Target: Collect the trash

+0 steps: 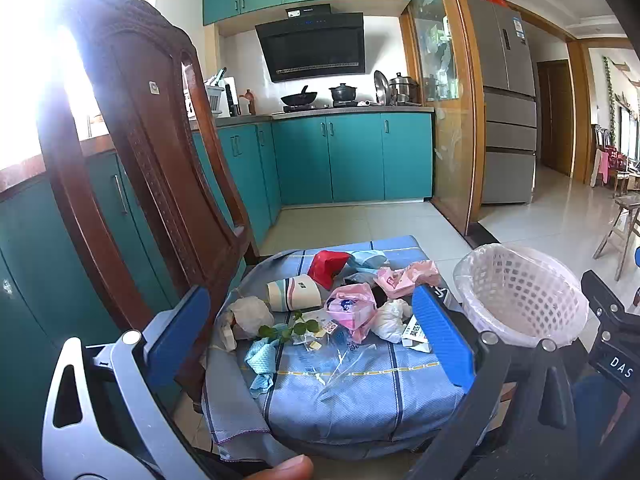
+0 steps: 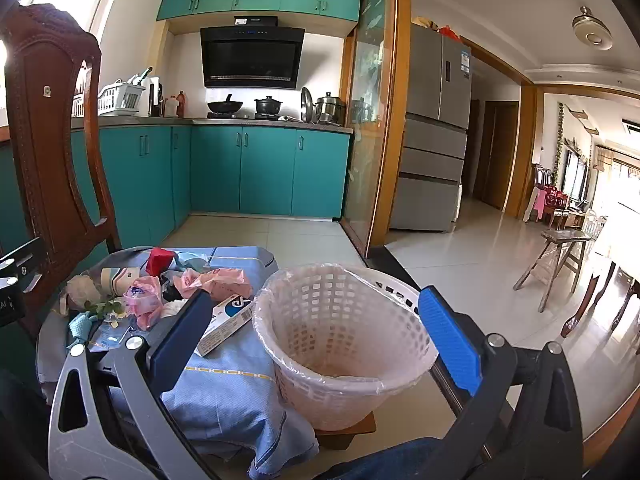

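Trash is heaped on a small table under a blue checked cloth. The heap holds a paper cup on its side, a red bag, pink bags, white crumpled tissues, a leafy sprig, a light blue wipe and a clear wrapper. My left gripper hovers open in front of the heap, holding nothing. My right gripper stands open and empty before the white lattice basket, which has a plastic liner. A white and blue box lies beside the basket.
A carved wooden chair stands close on the left of the table. The basket rests on a low wooden block. Teal kitchen cabinets line the back, with a glass door, a fridge and a wooden stool to the right.
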Action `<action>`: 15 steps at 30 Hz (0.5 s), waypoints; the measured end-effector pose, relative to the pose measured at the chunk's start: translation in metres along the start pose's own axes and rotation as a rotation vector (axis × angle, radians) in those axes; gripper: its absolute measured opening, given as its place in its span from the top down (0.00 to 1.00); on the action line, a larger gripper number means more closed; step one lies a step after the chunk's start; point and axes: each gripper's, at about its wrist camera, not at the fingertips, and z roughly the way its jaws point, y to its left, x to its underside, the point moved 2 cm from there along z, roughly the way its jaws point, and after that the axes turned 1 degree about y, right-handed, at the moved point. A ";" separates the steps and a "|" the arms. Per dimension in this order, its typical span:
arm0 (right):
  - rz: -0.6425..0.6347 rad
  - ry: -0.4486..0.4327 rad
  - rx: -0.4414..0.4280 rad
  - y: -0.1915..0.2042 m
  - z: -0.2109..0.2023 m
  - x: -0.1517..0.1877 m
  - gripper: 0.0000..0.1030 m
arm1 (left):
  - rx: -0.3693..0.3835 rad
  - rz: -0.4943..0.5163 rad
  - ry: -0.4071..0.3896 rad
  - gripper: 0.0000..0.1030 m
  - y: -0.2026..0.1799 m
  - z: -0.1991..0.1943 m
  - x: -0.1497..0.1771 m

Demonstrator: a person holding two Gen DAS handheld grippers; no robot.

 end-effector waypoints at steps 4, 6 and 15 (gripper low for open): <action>-0.001 0.005 0.008 -0.001 0.001 0.001 0.02 | 0.003 0.000 0.002 0.02 -0.001 0.000 0.000; 0.000 0.007 0.008 -0.001 0.000 0.001 0.02 | 0.005 -0.001 0.005 0.02 -0.001 0.000 0.001; 0.003 0.003 0.022 -0.004 0.000 0.001 0.02 | 0.024 -0.005 0.013 0.02 -0.003 0.001 0.001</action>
